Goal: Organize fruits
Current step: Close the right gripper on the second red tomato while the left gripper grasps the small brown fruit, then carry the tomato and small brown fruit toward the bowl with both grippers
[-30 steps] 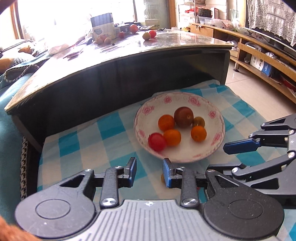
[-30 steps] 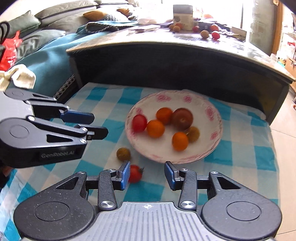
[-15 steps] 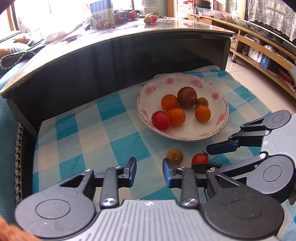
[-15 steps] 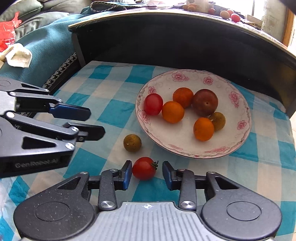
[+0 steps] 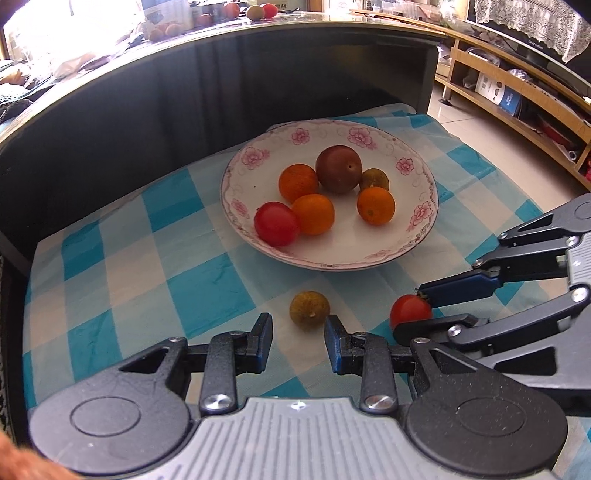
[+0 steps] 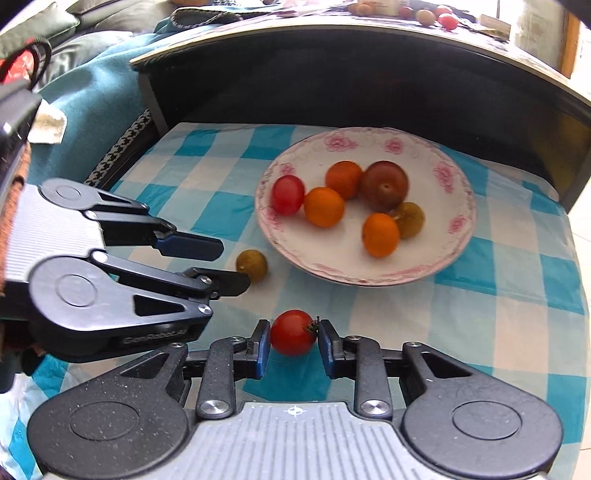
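Note:
A white plate with pink flowers (image 5: 332,264) (image 6: 369,278) sits on the blue checked cloth and holds several fruits: oranges, a dark plum (image 5: 338,169), a red tomato and an olive-brown one. A loose red tomato (image 6: 293,332) (image 5: 410,310) lies on the cloth in front of the plate, and my right gripper (image 6: 294,349) is shut on it, a pad touching each side. A loose olive-brown fruit (image 5: 309,308) (image 6: 252,265) lies just ahead of my left gripper (image 5: 298,341) (image 6: 235,266), which stands open, its tips short of the fruit.
A dark curved table wall (image 5: 184,96) rises right behind the plate, with more fruit on its top (image 5: 255,11). A teal sofa cover (image 6: 92,110) lies left of the cloth. Floor tiles and a wooden shelf (image 5: 517,96) are to the right.
Both grippers have moved forward and lower toward the two loose fruits. The right gripper's fingers narrowed from a wider gap onto the red tomato. The left gripper's gap is unchanged.

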Motion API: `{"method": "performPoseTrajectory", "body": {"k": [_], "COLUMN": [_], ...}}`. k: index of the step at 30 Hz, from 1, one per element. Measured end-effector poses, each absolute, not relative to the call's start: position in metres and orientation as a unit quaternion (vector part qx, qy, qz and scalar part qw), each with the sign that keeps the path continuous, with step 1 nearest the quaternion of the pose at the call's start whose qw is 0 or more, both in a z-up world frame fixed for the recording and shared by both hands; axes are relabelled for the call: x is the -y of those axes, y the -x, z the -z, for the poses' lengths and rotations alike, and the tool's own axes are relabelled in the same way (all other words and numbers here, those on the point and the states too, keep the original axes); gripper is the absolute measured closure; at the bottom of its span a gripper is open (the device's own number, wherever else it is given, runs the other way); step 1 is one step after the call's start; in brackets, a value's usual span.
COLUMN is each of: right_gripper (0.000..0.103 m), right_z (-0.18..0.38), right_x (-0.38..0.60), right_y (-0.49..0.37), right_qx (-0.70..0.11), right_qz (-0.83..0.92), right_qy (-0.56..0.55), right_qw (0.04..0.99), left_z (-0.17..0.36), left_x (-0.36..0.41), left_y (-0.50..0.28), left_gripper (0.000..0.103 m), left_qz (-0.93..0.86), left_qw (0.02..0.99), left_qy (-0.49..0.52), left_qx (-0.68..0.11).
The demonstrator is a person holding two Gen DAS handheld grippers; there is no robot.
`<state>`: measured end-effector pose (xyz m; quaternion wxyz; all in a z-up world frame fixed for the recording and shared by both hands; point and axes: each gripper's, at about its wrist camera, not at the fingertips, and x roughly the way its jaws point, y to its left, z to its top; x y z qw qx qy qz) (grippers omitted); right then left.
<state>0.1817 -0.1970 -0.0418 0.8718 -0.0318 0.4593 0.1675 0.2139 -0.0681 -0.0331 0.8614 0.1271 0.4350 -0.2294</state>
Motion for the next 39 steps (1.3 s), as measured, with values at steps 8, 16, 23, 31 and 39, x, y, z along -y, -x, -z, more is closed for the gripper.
{"method": "performPoseTrajectory", "body": {"k": [8, 16, 23, 31, 39], "right_gripper": [0.081, 0.081, 0.081, 0.081, 0.08], "right_z": [0.045, 0.047, 0.044, 0.047, 0.053], "right_x": [0.208, 0.212, 0.213, 0.209, 0.209], "right_y": [-0.182, -0.18, -0.16, -0.123, -0.111], "right_qx": [-0.466, -0.469, -0.477, -0.489, -0.494], "right_qz": [-0.159, -0.153, -0.147, -0.146, -0.15], "right_qy": [0.029, 0.032, 0.039, 0.059, 0.059], "right_qw": [0.87, 0.87, 0.865, 0.858, 0.854], "left_z": [0.044, 0.045, 0.033, 0.027, 0.037], "left_x": [0.08, 0.082, 0.077, 0.084, 0.069], "left_y": [-0.22, -0.215, -0.19, -0.14, -0.119], "left_gripper": [0.062, 0.069, 0.069, 0.069, 0.069], "left_qz": [0.232, 0.231, 0.234, 0.253, 0.243], "left_qw": [0.862, 0.862, 0.853, 0.834, 0.825], "left_qy": [-0.127, -0.129, -0.135, -0.157, -0.154], "left_qx": [-0.432, -0.433, -0.446, -0.465, -0.487]}}
